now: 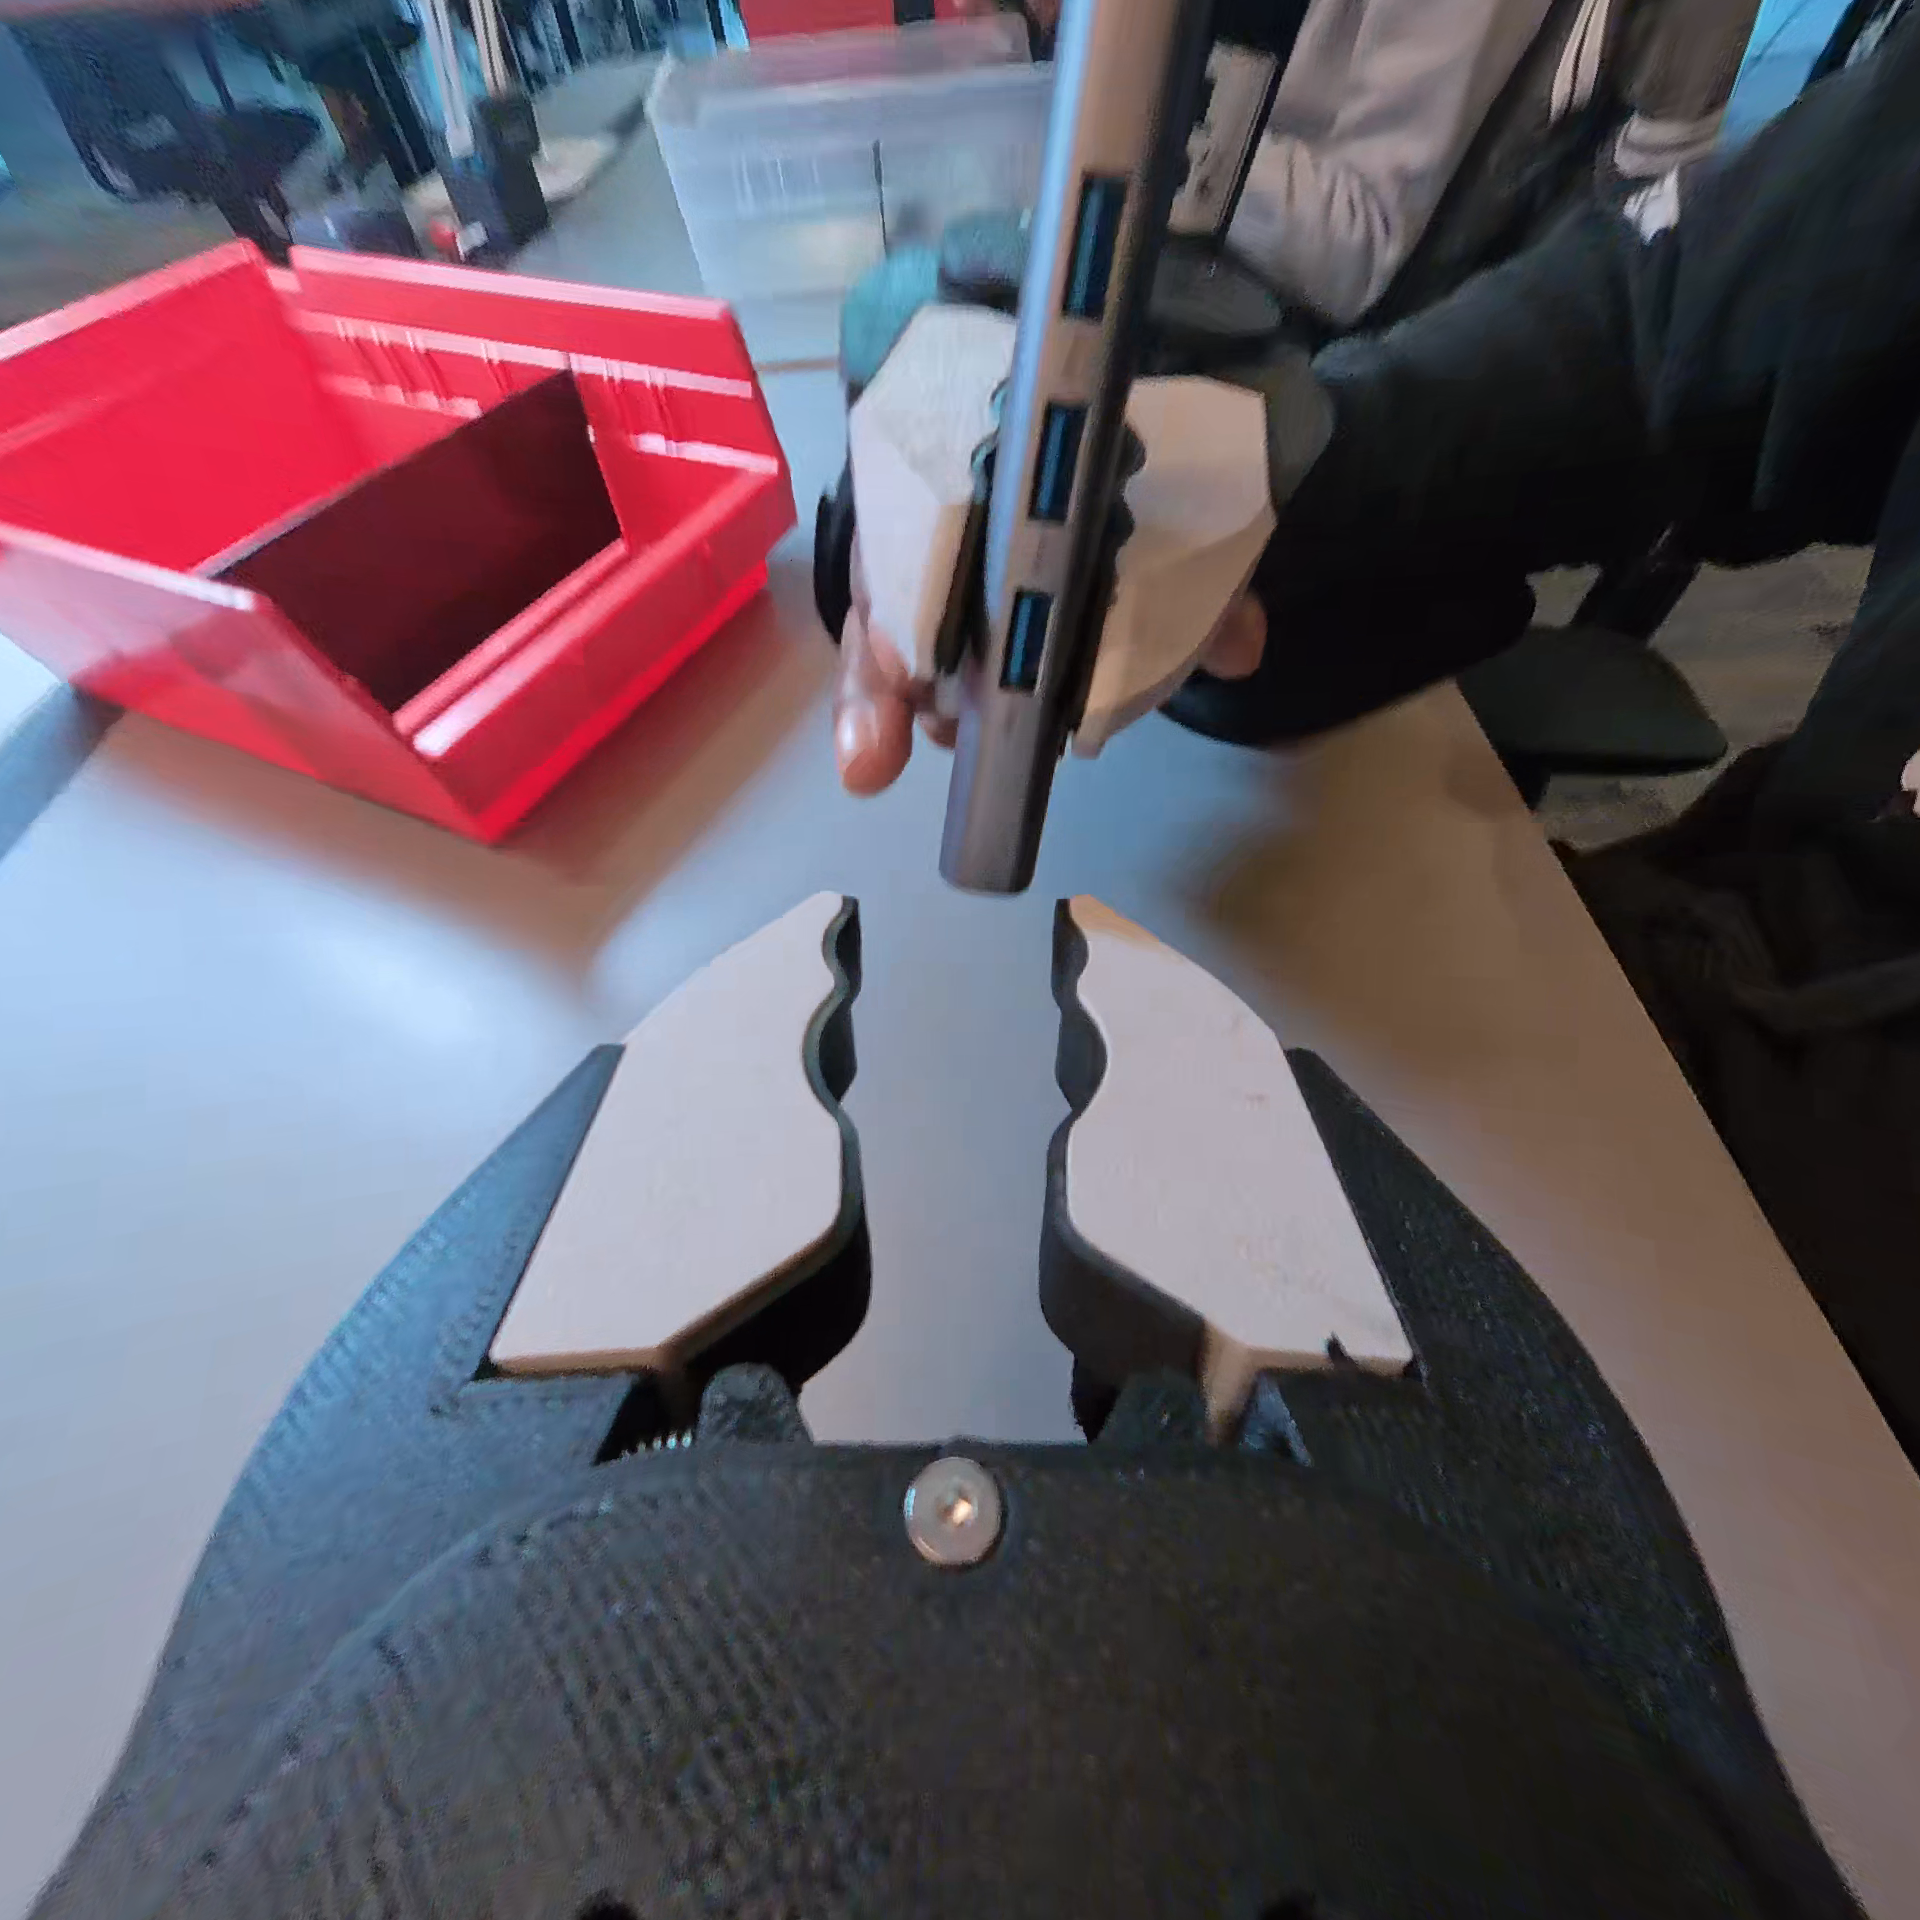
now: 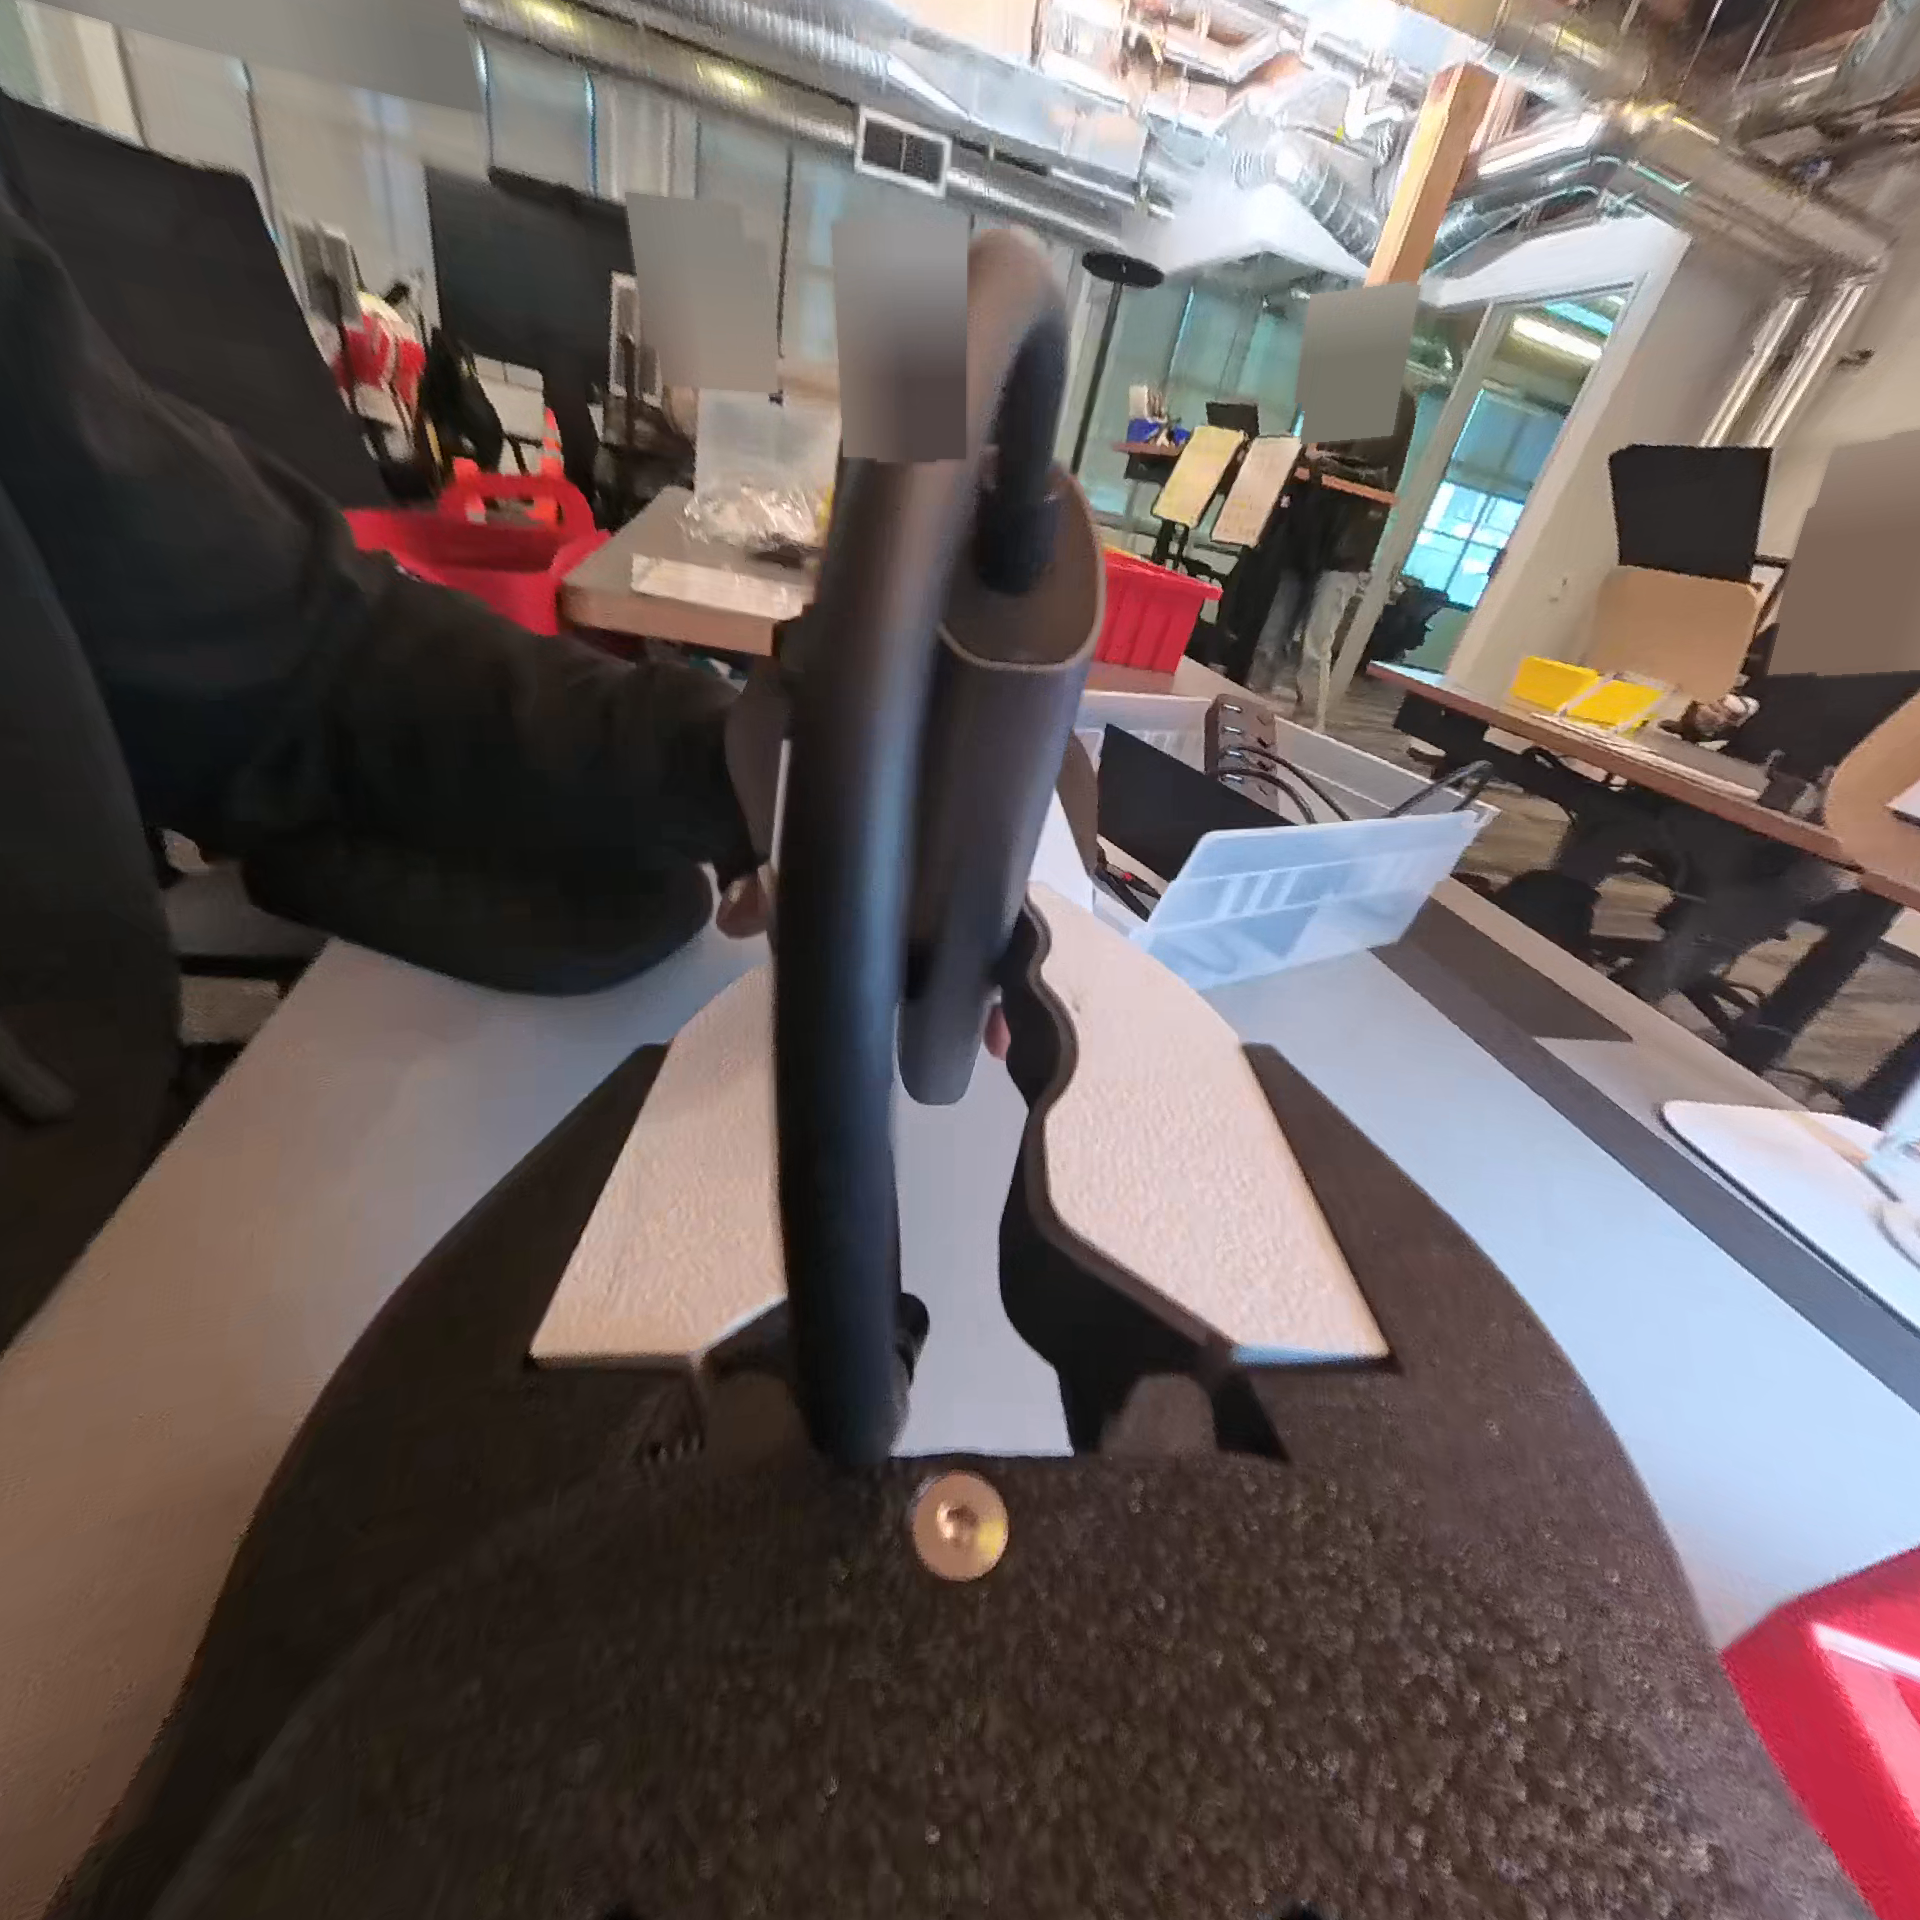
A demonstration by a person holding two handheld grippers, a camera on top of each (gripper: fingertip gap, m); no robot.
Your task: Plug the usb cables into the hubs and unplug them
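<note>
In the left wrist view, a grey USB hub (image 1: 1039, 582) with three blue ports stands upright above the table, clamped between the fingers (image 1: 1184, 540) of my right gripper (image 1: 1029, 665), held by a black-sleeved hand (image 1: 1455, 499). My left gripper (image 1: 956, 925) is open and empty, its tips just short of the hub's lower end. In the right wrist view, my right gripper (image 2: 914, 966) is shut on the hub (image 2: 1008, 769). The hub's black cable (image 2: 842, 935) loops from its top and hangs down in front, hiding the left fingertip. No other cable plug shows.
A red bin (image 1: 416, 540) sits on the grey table (image 1: 312, 1039) at left, with a clear plastic box (image 1: 852, 156) behind. The table's edge runs along the right. In the right wrist view, a clear organiser (image 2: 1299, 894) lies ahead and a red bin corner (image 2: 1829, 1714) shows low right. The left gripper's tips are roughly 4 cm from the right gripper's.
</note>
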